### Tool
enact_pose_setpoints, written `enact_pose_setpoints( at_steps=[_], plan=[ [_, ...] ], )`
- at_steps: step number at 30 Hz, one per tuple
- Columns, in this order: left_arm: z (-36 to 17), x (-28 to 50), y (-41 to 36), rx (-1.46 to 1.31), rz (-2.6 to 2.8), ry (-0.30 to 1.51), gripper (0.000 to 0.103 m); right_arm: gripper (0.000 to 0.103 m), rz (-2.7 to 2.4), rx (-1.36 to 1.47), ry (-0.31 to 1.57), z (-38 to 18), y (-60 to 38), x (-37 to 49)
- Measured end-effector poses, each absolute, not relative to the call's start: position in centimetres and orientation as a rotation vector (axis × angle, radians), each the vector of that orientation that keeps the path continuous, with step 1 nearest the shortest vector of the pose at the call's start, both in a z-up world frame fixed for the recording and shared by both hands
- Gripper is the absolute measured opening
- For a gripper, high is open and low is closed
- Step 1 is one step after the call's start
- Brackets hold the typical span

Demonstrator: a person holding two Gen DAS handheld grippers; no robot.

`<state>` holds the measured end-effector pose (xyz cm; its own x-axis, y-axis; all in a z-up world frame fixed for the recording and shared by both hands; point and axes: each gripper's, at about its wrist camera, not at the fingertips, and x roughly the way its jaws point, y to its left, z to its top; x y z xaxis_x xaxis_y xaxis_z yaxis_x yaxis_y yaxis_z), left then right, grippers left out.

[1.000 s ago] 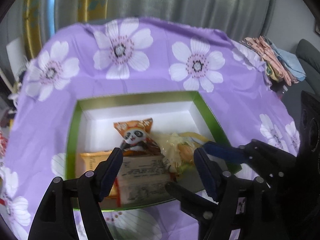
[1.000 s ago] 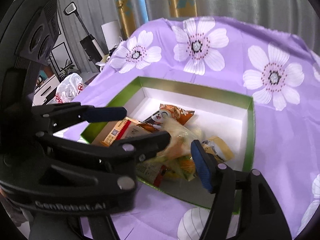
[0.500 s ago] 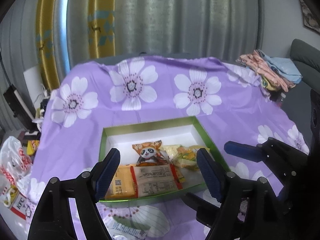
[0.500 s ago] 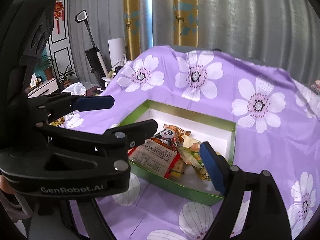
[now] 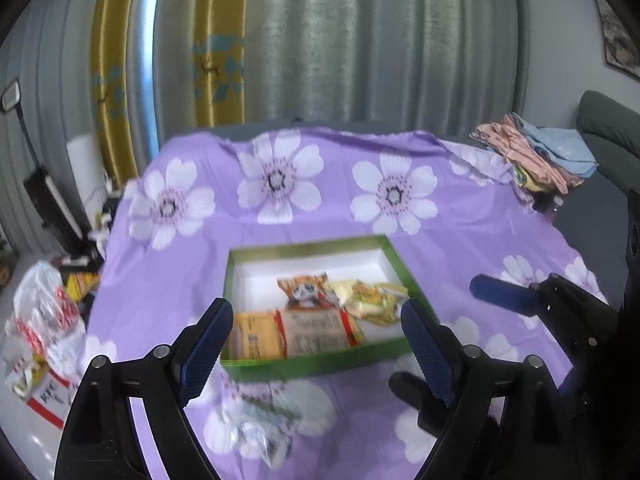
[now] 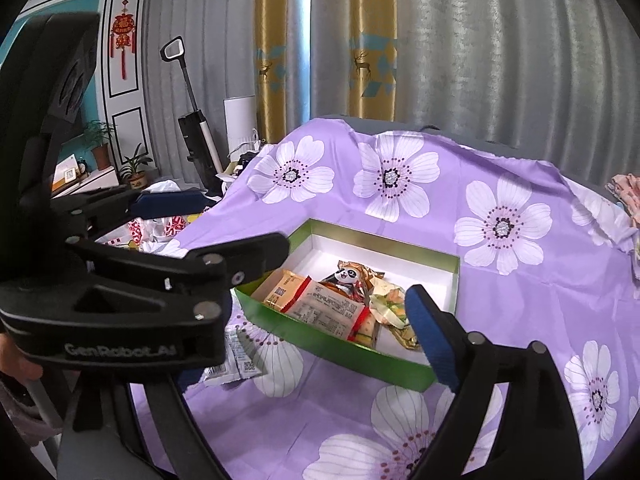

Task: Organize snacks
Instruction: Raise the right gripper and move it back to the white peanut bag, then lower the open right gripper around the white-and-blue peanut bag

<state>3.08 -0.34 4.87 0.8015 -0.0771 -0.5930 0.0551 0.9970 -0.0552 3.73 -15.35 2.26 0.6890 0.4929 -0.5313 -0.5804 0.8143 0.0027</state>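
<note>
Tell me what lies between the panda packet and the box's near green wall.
In both views, a red-edged packet with printed text lies between the panda packet and the box's near wall.

From where I'm driving this, the back of the room is all grey curtains (image 6: 500,52), with gold patterned panels (image 6: 372,40) and a bright strip of daylight between them at top center. Upper left of the right view there's a teal wall with white panel moulding (image 6: 124,44) and a red knot ornament (image 6: 123,34) hanging on it. Below that, a couple of potted plants (image 6: 136,166) on a low white cabinet, plus an upright vacuum (image 6: 196,128) leaning by the curtains. Right edge of the left view shows a grey sofa (image 5: 608,128) with folded laundry (image 5: 536,152) beside it.
</note>
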Motion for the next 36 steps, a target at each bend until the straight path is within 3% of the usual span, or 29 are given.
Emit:
enact_pose_setpoints(
  at_steps=[18, 27, 36],
  plan=[
    [0.9, -1.9, 8.6, -0.357, -0.136, 0.739, 0.086, 0.094, 0.592, -0.163, 0.64, -0.7, -15.3, 0.7],
    [-6.5, -1.1, 9.1, -0.363, -0.089, 0.959, 0.087, 0.094, 0.655, -0.156, 0.763, -5.7, -13.7, 1.3],
    [-8.5, -0.1, 9.9, -0.32, -0.024, 0.973, 0.087, 0.094, 0.751, -0.173, 0.832, -9.5, -11.3, 2.9]
  ],
)
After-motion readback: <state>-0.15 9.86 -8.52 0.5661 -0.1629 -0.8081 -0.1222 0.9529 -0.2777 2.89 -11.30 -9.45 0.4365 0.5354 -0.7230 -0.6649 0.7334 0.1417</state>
